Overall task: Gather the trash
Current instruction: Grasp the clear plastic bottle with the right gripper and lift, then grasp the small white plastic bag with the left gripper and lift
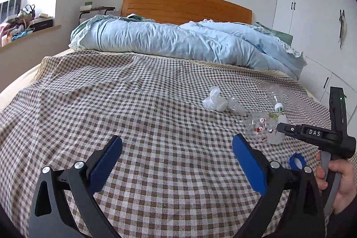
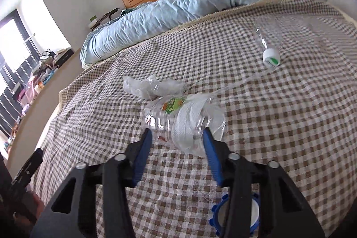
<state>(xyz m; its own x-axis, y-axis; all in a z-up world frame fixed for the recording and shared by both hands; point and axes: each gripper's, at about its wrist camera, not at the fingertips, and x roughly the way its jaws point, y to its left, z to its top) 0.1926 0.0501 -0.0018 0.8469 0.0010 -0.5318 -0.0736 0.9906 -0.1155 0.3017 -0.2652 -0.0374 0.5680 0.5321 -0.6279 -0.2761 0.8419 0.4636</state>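
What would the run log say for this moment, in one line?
stage: grabbing trash | right claw: around clear container | left claw: open, empty | surface: checked bedspread

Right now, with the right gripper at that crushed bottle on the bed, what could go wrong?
1. The right gripper holds only the crushed bottle's near end; thin plastic may slip out.
2. The tissue may drop when lifted.
3. The blue ring lies under the gripper, easily overlooked.
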